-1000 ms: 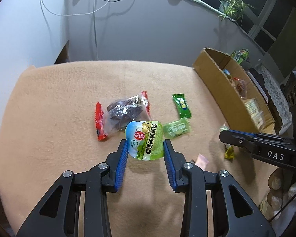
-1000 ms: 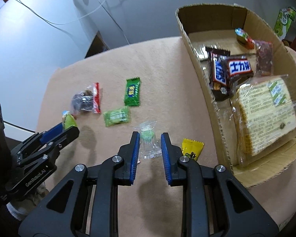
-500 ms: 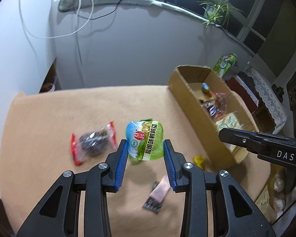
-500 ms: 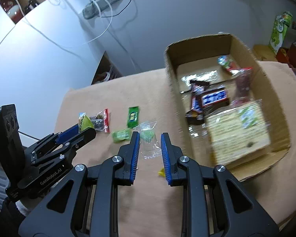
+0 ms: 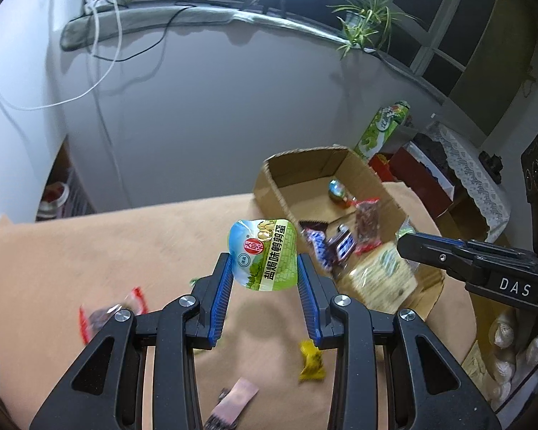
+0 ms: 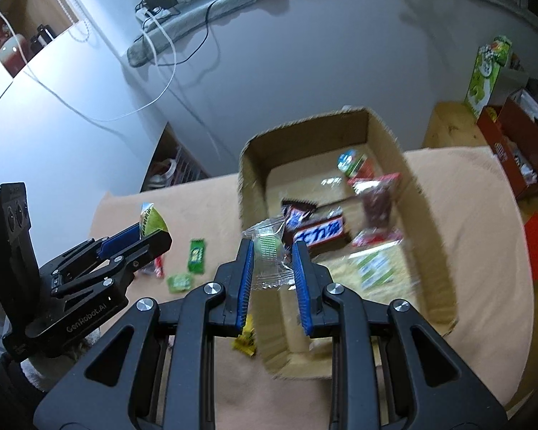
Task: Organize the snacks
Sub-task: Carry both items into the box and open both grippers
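**Two snack packets in transit to the box**

Left wrist view. The left gripper (image 5: 263, 272) is pinching a green quail-egg packet (image 5: 263, 256) between its blue pads, holding it clear of the tan surface (image 5: 89, 251), probably so it can pass over the box wall. The cardboard box (image 5: 269, 186) is sitting ahead and to the right with its top open, already carrying a chocolate bar (image 5: 335, 245), a red-ended packet of dark fruit (image 5: 367, 224), a large cracker pack (image 5: 380, 276) and a small round sweet (image 5: 336, 190). A yellow candy (image 5: 311, 360), a pink wrapper (image 5: 235, 399) and a red-edged dried-fruit bag (image 5: 105, 317) are lying loose on the surface below the gripper, still to be collected. The right gripper's arm is reaching in from the right edge, level with the box.

Right wrist view. The right gripper (image 6: 272, 272) is pinching a clear packet with a green sweet (image 6: 269, 251), carrying it in the air at the box's near-left corner; from here the drop looks close, though the packet is not yet plainly over the interior. The left gripper is hanging at the left, its green packet poking up beyond the fingers, well apart from the box. A dark green bar (image 6: 196, 256) and a light green candy (image 6: 178, 281) are lying on the surface between the two grippers.
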Available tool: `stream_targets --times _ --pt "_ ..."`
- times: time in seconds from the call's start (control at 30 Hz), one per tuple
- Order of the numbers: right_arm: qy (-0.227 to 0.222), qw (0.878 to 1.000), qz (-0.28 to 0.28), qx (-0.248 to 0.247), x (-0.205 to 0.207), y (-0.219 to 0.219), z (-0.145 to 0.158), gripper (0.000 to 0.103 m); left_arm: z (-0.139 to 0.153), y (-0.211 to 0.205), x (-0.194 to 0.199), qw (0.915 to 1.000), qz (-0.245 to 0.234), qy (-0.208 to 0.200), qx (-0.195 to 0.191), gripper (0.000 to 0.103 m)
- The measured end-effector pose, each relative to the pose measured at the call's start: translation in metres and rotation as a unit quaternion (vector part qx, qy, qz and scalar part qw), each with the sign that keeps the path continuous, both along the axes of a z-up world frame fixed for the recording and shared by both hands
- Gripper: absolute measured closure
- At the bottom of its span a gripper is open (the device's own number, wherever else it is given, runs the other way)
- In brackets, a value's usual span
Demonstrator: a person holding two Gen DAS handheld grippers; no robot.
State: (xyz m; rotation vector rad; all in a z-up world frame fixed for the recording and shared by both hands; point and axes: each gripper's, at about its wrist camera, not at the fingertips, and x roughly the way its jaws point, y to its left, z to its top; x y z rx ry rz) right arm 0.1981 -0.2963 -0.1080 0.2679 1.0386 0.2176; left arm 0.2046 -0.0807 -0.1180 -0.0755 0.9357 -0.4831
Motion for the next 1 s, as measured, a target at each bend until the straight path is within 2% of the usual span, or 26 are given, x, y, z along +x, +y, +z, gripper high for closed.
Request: stream_targets --times 0.37,0.63,0.87,0.93,1.0 --pt "0.011 1.000 -0.010 -0.020 0.049 -0.026 -0.012 0.080 0.006 -0.045 0.031 0.9996 -0.025 -0.009 -0.002 0.069" --pt "0.017 0.999 -0.015 -0.037 0.075 -0.039 -0.024 0.080 -0.011 -0.073 0.045 0.9995 -0.030 0.009 0.006 0.069" --pt "0.022 0.999 -0.020 -0.041 0.083 -0.048 -0.030 0.080 -0.021 -0.080 0.050 0.9991 -0.031 0.025 0.015 0.066" --pt "0.024 0.999 -0.019 -0.043 0.084 -0.047 -0.030 0.074 -0.022 -0.080 0.052 0.9989 -0.030 0.030 0.016 0.062" --pt "0.020 0.999 -0.019 -0.047 0.084 -0.046 -0.029 0.055 -0.022 -0.079 0.053 0.9989 -0.030 0.033 0.012 0.061"
